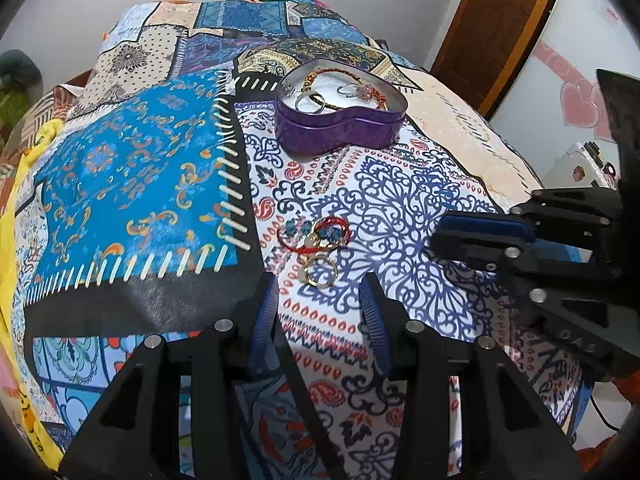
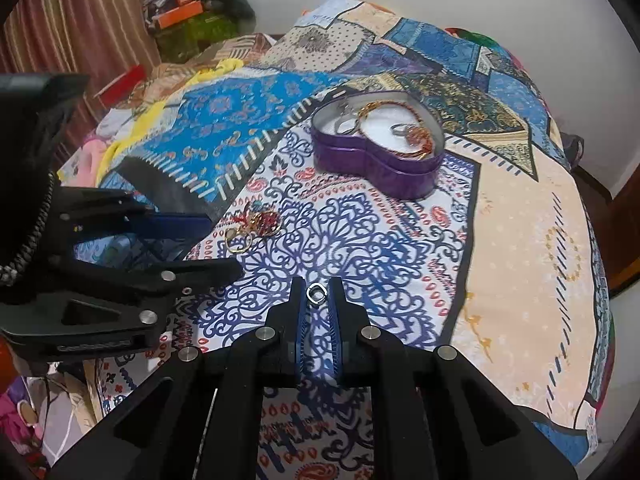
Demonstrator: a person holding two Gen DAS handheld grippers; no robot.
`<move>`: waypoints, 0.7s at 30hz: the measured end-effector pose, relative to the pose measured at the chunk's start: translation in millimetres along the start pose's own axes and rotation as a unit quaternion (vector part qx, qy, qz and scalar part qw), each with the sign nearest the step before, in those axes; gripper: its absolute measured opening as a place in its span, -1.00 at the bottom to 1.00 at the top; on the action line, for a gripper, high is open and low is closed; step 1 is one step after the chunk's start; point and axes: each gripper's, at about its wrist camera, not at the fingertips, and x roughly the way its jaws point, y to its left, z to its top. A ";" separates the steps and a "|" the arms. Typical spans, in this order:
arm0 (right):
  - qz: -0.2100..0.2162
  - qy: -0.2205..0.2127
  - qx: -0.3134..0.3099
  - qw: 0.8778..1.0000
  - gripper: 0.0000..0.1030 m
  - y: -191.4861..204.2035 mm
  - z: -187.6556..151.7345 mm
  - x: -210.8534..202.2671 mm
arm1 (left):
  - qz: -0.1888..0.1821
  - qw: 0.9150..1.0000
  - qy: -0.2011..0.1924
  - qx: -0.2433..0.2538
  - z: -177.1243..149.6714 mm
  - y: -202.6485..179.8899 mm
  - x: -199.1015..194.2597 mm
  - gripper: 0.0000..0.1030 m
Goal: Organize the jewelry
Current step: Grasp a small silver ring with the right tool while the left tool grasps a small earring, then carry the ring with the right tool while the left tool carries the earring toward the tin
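Right claw: the right gripper is pinched in on a small silver ring, the ring caught right at its fingertips just above the cloth.
Left claw: the left gripper stands partly open with nothing in it, aimed at the loose pile just ahead of its tips.
Pile: a gold ring lies on the cloth, touching a red cord bracelet tangled with teal beads.
Tin: the purple heart-shaped tin sits well beyond, lid off, white lining showing.
Done: several rings and a braided bracelet are already inside the tin.
Left: I'd say past halfway; the silver ring, gold ring and red bracelet are not boxed yet.
Textures: glossy metal tin, hard shiny rings, soft cord, and a busy printed patchwork cloth that rumples.
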 end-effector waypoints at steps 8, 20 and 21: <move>-0.007 -0.016 0.018 1.000 -0.81 -14.5 0.3 -13.0 | -0.003 1.000 -0.003 -0.002 4.8 -0.2 5.6 -0.62; -0.010 -0.042 0.031 0.999 -0.81 -24.6 6.6 -27.7 | 0.007 1.000 -0.014 -0.004 4.0 1.2 -8.1 -0.92; -0.010 -0.044 0.031 0.998 -0.81 -24.8 7.2 -28.9 | 0.008 1.000 -0.017 -0.003 4.4 1.0 -11.0 -0.92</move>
